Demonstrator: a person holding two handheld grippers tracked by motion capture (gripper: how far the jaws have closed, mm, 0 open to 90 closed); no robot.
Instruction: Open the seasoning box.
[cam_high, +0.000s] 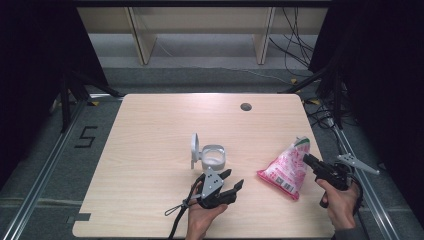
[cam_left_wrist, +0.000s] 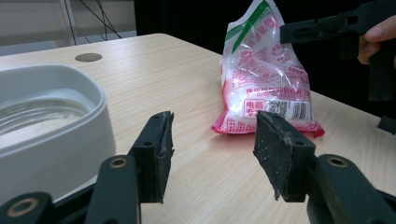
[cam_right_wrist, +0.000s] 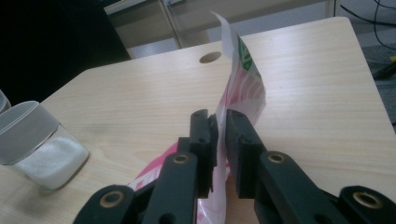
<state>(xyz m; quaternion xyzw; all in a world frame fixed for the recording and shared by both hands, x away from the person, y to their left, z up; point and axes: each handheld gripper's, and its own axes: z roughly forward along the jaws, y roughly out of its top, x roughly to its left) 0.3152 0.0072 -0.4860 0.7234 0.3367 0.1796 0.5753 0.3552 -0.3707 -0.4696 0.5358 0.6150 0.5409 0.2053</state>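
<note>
1. Left gripper (cam_high: 231, 186): near edge of the desk (cam_high: 150, 125), held in a hand. Jaws stand apart, nothing between them; they point across the desk toward the bag.

2. Right gripper (cam_right_wrist: 221, 140): right edge of the desk, held in a hand. Jaws nearly together with the bag's thin upper film between them. A narrow gap shows on either side of the film, so the grip looks slack; whether the pads press on it, I cannot tell.

3. Bag (cam_high: 286, 169): pink and white plastic, green at the tip, lying on the desk right of centre, its top raised into the right jaws.

4. Jar (cam_high: 214, 156): white, lid (cam_high: 194, 150) open and upright, white contents inside, mid-desk, just beyond the left gripper.

Risks, as judged: film may slip from the slack jaws and the bag flop flat; a hard pull may tear the film; left gripper may knock the jar and spill it.
</note>
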